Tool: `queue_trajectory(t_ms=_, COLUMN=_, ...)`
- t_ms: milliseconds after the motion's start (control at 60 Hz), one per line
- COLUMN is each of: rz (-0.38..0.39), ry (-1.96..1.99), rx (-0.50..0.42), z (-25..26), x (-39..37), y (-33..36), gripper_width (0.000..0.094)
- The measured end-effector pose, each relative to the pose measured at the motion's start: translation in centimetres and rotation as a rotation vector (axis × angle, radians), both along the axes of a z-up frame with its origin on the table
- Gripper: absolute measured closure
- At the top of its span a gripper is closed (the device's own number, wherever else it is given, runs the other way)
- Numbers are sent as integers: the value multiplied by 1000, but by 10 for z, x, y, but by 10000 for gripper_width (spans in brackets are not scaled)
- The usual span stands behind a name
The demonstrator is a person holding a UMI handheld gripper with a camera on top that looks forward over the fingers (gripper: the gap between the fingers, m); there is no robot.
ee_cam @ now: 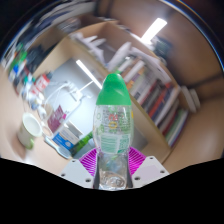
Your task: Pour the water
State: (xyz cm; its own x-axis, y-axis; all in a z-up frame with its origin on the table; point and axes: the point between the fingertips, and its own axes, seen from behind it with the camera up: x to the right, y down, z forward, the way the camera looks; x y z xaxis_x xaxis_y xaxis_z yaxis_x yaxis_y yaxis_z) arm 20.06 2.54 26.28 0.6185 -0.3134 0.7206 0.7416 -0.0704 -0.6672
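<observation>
A clear plastic water bottle (112,125) with a green cap and a pale label stands upright between my fingers. Its base sits low between the purple pads (87,160), and both pads press against its sides. My gripper (112,166) is shut on the bottle and holds it up off any surface. A white paper cup (31,128) stands to the left, beyond the fingers, on a pale table. The view is tilted upward, with ceiling lights above the bottle.
Bookshelves (160,95) full of books run to the right behind the bottle. A clear plastic container (58,118) and other small items sit on the table (18,160) near the cup. Ceiling light strips (153,28) show overhead.
</observation>
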Motion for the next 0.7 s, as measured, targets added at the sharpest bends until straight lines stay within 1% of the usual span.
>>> queue_trajectory(t_ms=100, rz=-55, ry=-427, rx=-85, z=12, x=-11, y=49, gripper_width=555)
queue_trajectory(t_ms=167, rz=-66, ry=-706, rx=-155, z=3, x=-22, y=77, gripper_width=557)
queue_trajectory(t_ms=200, rz=-76, ry=-828, rx=-175, z=-4, x=-29, y=89, gripper_width=557)
queue_trajectory(t_ms=317, rz=-54, ry=-1219, rx=-246, z=-29, x=-54, y=118, gripper_width=559)
queue_trajectory(t_ms=433, rz=-39, ry=-1432, rx=-240, z=-35, x=-78, y=131, gripper_width=559)
queue_trajectory(t_ms=550, rz=-53, ry=-1589, rx=-223, z=-36, x=-96, y=140, gripper_width=557)
queue_trajectory(t_ms=617, rz=-53, ry=-1614, rx=-218, z=-33, x=-102, y=142, gripper_width=557)
queue_trajectory(t_ms=700, rz=-60, ry=-1600, rx=-237, z=-33, x=-99, y=143, gripper_width=556)
